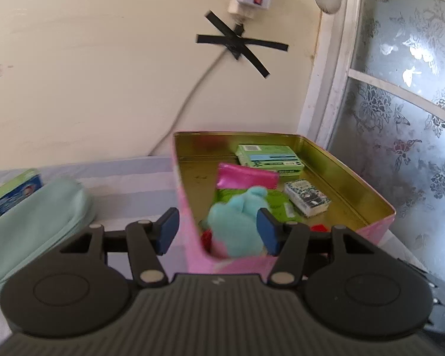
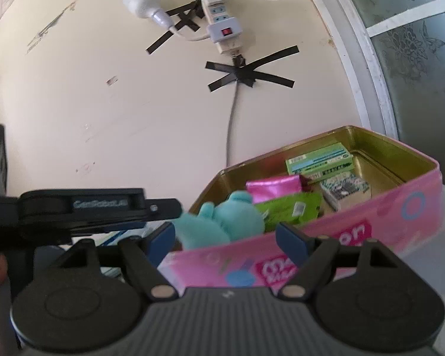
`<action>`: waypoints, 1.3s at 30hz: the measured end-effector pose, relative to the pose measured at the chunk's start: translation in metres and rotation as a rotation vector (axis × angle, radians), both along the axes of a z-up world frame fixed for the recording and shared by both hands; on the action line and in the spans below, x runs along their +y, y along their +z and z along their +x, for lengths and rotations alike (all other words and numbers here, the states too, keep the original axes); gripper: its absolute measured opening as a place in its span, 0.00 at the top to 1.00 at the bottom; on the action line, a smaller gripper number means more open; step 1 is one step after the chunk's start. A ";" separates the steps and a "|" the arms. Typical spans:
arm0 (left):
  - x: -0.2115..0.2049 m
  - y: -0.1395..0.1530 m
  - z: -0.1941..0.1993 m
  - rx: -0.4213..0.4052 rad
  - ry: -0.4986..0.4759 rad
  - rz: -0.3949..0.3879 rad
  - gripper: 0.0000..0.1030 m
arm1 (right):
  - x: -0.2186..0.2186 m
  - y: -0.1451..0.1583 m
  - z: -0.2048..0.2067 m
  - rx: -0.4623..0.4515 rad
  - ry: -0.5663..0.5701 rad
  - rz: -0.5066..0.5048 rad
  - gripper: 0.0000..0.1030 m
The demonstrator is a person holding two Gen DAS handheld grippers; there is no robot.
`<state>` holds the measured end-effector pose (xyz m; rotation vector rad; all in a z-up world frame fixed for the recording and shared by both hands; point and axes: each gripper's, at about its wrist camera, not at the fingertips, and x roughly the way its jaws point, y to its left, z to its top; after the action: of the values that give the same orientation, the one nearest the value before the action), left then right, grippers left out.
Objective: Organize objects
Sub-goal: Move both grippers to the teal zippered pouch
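Note:
A pink tin box (image 1: 190, 213) with a gold inside holds a teal plush toy (image 1: 237, 222), a magenta packet (image 1: 246, 176), a green packet (image 1: 274, 200), a green carton (image 1: 270, 155) and a small patterned box (image 1: 307, 197). My left gripper (image 1: 218, 231) is open; its jaws straddle the tin's near corner and the plush toy lies between them. My right gripper (image 2: 225, 238) is open at the tin's (image 2: 356, 216) pink front wall, below the plush toy (image 2: 222, 216). The left gripper's arm (image 2: 83, 207) shows at the left.
A mint green pouch (image 1: 32, 225) and a blue and green box (image 1: 12, 192) lie left of the tin on a striped cloth (image 1: 124, 184). A cream wall with a taped cable (image 1: 240, 41) and power strip (image 2: 222, 20) stands behind. A frosted window (image 1: 406, 103) is right.

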<state>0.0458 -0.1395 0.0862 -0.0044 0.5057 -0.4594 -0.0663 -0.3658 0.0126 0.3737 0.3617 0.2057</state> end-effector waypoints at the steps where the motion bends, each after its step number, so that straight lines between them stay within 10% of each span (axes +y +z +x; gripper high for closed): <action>1: 0.006 -0.001 -0.005 -0.008 0.011 -0.003 0.42 | 0.005 0.000 -0.003 0.005 0.007 -0.006 0.24; 12: 0.089 -0.022 -0.018 0.017 0.162 0.034 0.42 | 0.074 0.005 -0.008 0.038 0.136 -0.102 0.24; 28: 0.213 -0.050 -0.001 0.043 0.429 0.037 0.42 | 0.189 0.104 0.088 -0.076 0.322 -0.105 0.25; 39: 0.265 -0.078 0.027 0.179 0.418 -0.361 0.36 | 0.224 -0.001 0.213 0.224 0.226 -0.178 0.26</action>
<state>0.0726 0.1256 0.0078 -0.4934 0.5740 -0.1349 0.1470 -0.1421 0.0112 0.1790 0.6399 0.3511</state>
